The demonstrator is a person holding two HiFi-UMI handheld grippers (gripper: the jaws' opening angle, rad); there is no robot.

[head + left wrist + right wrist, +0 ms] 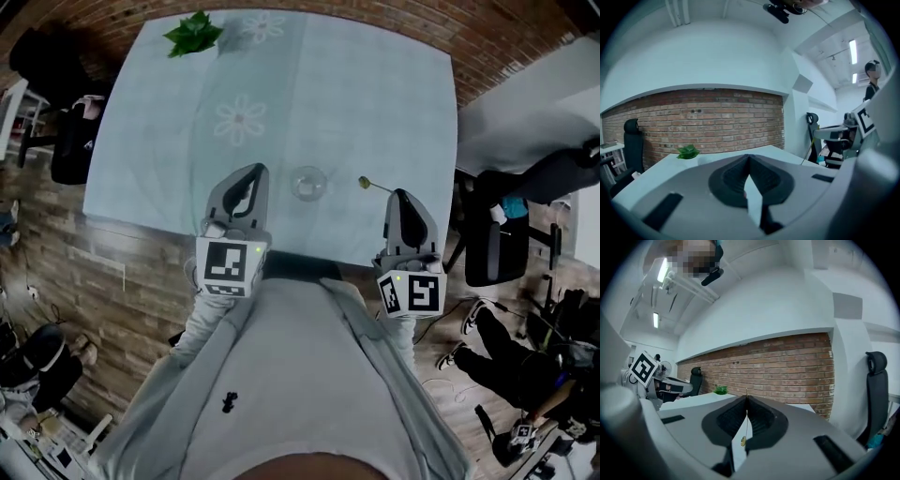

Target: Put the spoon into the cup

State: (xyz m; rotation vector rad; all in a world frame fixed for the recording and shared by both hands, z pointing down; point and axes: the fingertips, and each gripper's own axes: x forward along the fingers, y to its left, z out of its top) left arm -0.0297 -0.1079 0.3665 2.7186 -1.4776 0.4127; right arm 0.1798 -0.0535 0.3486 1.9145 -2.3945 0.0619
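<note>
When viewed from the head camera: pale table (375, 84) with faint flower print, on wood flooring (112, 300). Near its front edge, clear cup (308, 183), upright, between the two grippers. Just left of the cup and apart from it, left gripper (251, 173), tips aimed out across the tabletop. To the cup's right, right gripper (399, 194), pinching the spoon (366, 183) by its thin handle; small oval bowl poking out leftward from the tips, near the cup but clear of it, not inside. At the far left corner of the table, green plant (194, 34), well apart from the cup. Off either side of the table, dark chairs (495, 246). Moving to the left gripper view: jaws of left gripper (749, 158) met at the tips, nothing between the pads, nothing carried. Beyond them, tabletop, plant (687, 152) and brick wall (703, 122); at right, right gripper with its marker cube (865, 121), and a person (871, 84) standing at the frame's far edge. Moving to the right gripper view: jaws of right gripper (746, 399) closed tight on the spoon (743, 441); thin golden stem running up the seam between the pads and just past the tips, small rounded end low in the gap behind them. Past the jaws, table, plant (721, 390) and brick wall (778, 366); black chair (876, 376) at right; left gripper's marker cube (643, 368) at left.
</note>
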